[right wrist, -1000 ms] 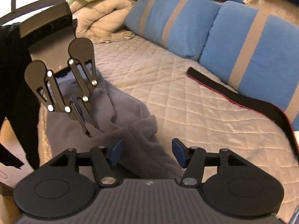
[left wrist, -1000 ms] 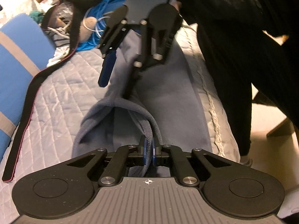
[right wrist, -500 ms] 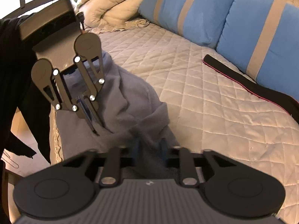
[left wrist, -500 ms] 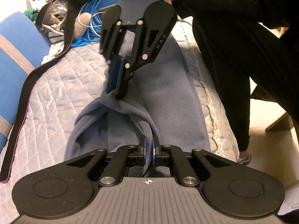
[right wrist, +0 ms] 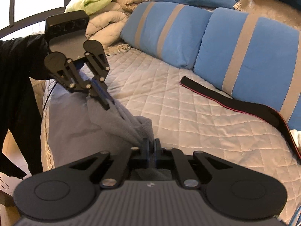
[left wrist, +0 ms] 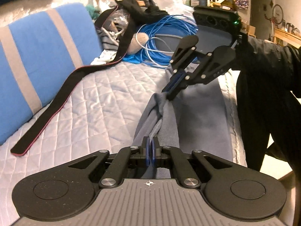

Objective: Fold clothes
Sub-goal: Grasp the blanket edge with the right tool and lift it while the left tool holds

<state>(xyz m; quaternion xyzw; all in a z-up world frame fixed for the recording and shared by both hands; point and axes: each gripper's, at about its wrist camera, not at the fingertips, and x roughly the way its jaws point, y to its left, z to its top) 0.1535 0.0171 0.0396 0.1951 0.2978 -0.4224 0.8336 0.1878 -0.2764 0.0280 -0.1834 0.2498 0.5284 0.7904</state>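
- The left wrist view sits just behind the left gripper (left wrist: 150, 151), low over the quilted bed (left wrist: 90, 101), tilted downward and facing along the bed toward the blue cable coil (left wrist: 165, 37).
- The right wrist view sits just behind the right gripper (right wrist: 151, 149), equally low and tilted down, facing the opposite way toward the striped blue pillows (right wrist: 244, 56).
- Each view catches the other gripper near its middle distance.
- Both share the grey garment (left wrist: 199, 116) stretched between them, the quilt, and the black strap (right wrist: 235, 103).
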